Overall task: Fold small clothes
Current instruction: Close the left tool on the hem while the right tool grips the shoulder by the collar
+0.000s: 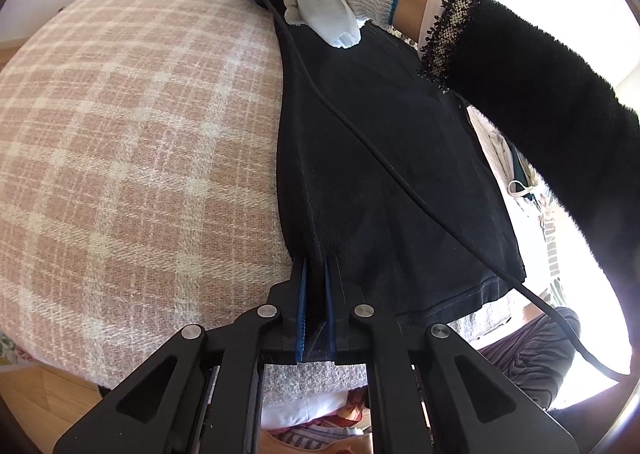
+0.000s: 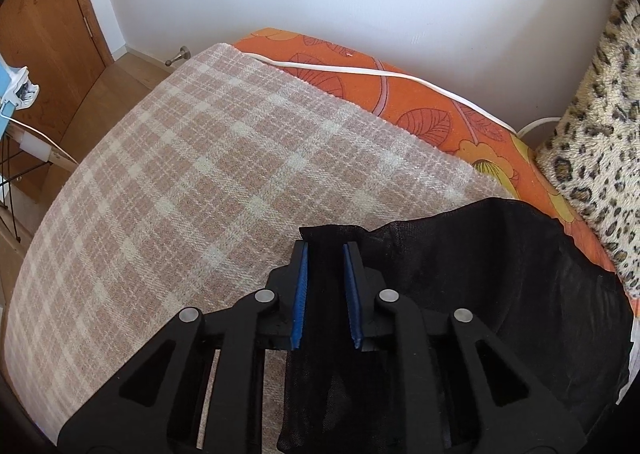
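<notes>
Your left claw (image 1: 315, 278) pinches one corner of the black garment (image 1: 392, 158) lying on the plaid blanket (image 1: 132, 134); your right claw (image 2: 325, 254) pinches another corner. The sheer fabric could slip from either pinch, and the black cable (image 1: 360, 138) crossing it may snag (no readable labels anywhere).

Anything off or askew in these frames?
One oddity: a black cable lies diagonally across the black garment on the plaid blanket, where it could snag a fold. No damage or spill visible.
</notes>
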### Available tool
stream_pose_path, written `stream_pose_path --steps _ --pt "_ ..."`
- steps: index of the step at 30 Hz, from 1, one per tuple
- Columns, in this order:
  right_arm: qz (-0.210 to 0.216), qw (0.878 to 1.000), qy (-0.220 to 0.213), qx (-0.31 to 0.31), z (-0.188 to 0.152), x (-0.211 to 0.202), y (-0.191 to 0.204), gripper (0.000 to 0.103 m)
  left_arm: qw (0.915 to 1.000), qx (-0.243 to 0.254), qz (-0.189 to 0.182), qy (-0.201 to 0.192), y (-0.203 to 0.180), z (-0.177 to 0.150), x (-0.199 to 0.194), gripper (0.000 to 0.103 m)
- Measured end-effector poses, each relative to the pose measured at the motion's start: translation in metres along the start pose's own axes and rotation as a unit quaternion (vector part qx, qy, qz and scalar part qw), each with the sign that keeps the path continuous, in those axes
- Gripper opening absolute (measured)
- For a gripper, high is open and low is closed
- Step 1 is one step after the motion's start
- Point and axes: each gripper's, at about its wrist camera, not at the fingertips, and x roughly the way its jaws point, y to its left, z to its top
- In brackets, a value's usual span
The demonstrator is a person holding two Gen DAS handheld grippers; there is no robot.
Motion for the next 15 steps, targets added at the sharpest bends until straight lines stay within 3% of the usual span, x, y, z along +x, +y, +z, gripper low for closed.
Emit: stream_pose_path --steps 4,15 --pt "0.009 1.000 -0.010 0.024 0.001 -0.007 -0.013 0.004 0.9997 -0.009 -0.022 -0.008 0.000 0.005 -0.001 0.003" --pt "0.016 0.996 -0.059 0.066 -0.002 -0.059 -0.073 0.003 0.9977 0.036 -0.054 -0.018 -0.036 0.021 0.004 0.002"
